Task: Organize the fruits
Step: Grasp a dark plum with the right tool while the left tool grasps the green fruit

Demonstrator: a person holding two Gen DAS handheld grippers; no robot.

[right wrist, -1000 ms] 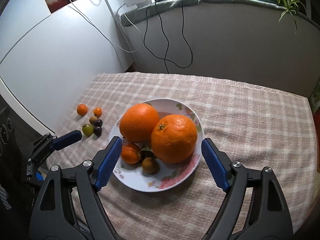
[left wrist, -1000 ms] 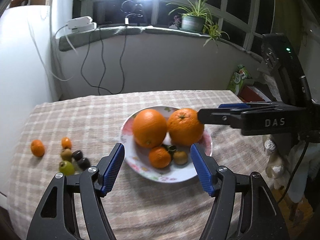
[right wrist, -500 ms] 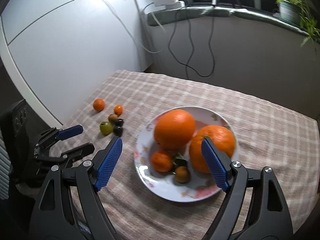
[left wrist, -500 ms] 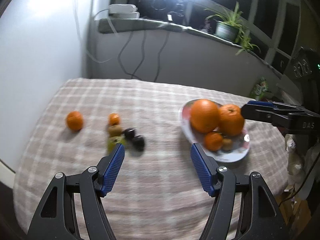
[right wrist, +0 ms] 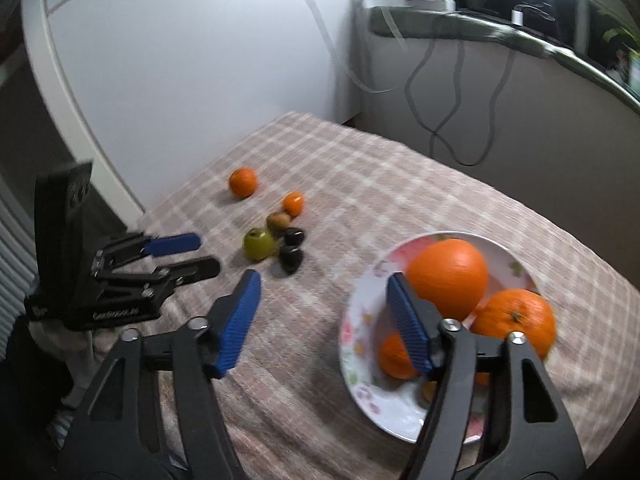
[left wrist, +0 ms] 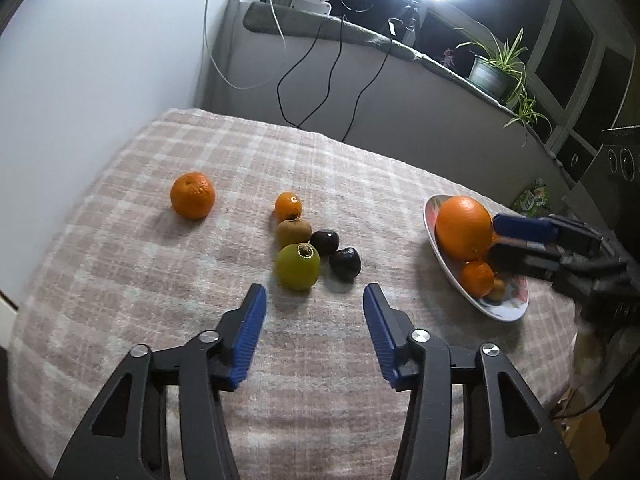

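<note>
Loose fruit lies on the checked cloth: a green fruit [left wrist: 297, 267], a brown kiwi [left wrist: 293, 231], two dark fruits [left wrist: 345, 263], a small orange [left wrist: 288, 206] and a mandarin [left wrist: 192, 195] further left. A flowered plate [left wrist: 502, 308] at the right holds large oranges [left wrist: 463, 227] and small fruit. My left gripper [left wrist: 314, 314] is open and empty, just short of the green fruit. My right gripper [right wrist: 322, 306] is open and empty, its right finger over the plate [right wrist: 362, 322]; the left gripper [right wrist: 182, 256] shows beside the green fruit [right wrist: 259, 243].
A white wall runs along the table's left side. A grey ledge [left wrist: 360, 36] with cables, a power strip and a potted plant [left wrist: 494, 70] stands behind the table. A green packet [left wrist: 532, 198] sits at the far right edge.
Both grippers have swung left, from the plate toward the loose fruit cluster. The left gripper has come much closer to the green fruit. Both stay open.
</note>
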